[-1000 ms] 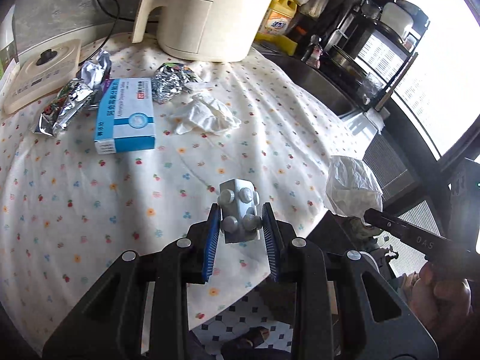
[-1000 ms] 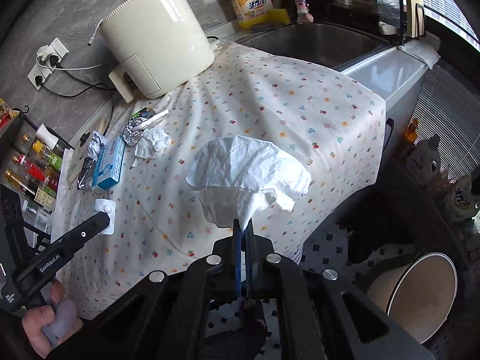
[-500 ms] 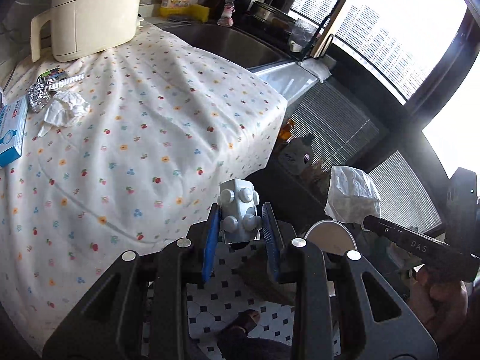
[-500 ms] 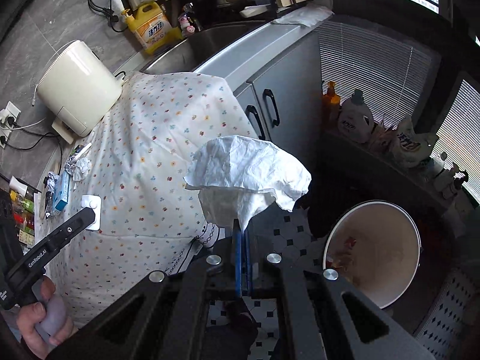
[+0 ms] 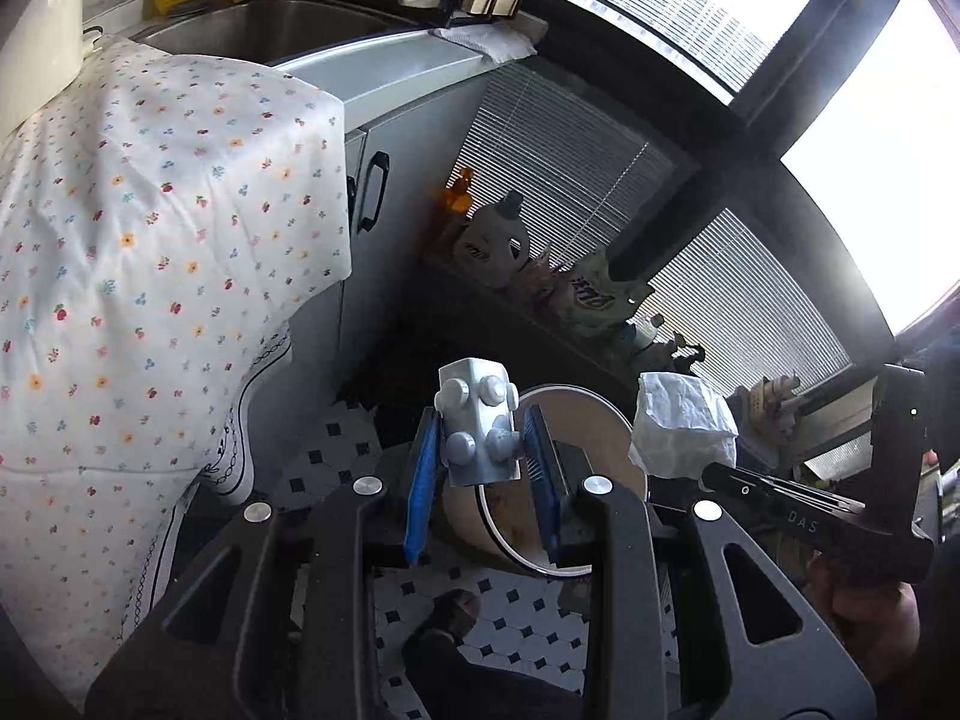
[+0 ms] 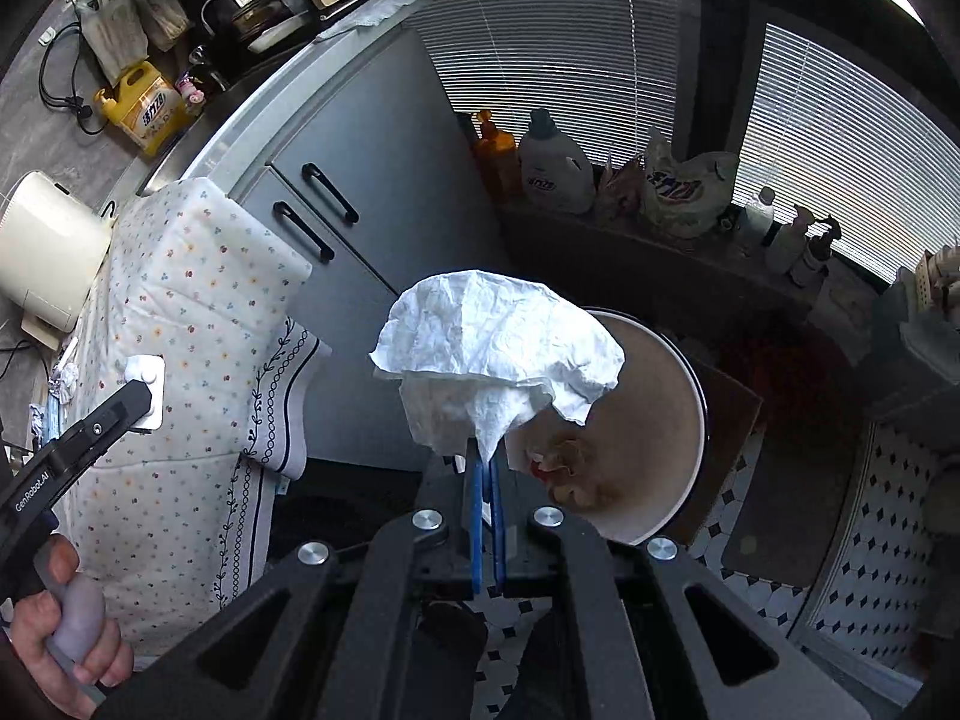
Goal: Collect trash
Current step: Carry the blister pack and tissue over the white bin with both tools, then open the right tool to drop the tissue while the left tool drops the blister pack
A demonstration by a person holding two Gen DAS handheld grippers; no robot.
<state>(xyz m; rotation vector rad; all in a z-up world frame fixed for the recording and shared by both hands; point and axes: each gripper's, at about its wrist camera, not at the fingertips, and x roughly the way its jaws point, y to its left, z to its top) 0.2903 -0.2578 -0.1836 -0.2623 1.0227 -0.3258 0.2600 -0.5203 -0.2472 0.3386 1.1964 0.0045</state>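
My left gripper [image 5: 480,450] is shut on a silver pill blister pack [image 5: 478,429] and holds it in the air over the near rim of a round trash bin [image 5: 576,405] on the floor. My right gripper [image 6: 487,456] is shut on a crumpled white tissue [image 6: 498,354], held above the bin [image 6: 672,408], which holds some trash. The right gripper with the tissue [image 5: 684,426] also shows in the left wrist view, right of the bin. The left gripper's tip with the blister pack [image 6: 144,381] shows at the left of the right wrist view.
A table under a floral cloth [image 5: 150,252] stands to the left, beside grey cabinets [image 6: 360,180]. Detergent bottles [image 6: 555,171] and bags line a low ledge under the blinds. The floor is black-and-white tile [image 5: 510,618]. A cream appliance [image 6: 48,252] sits on the table.
Both grippers have swung away from the table to the right and down toward the floor bin, each keeping its hold. The bin is now right under them.
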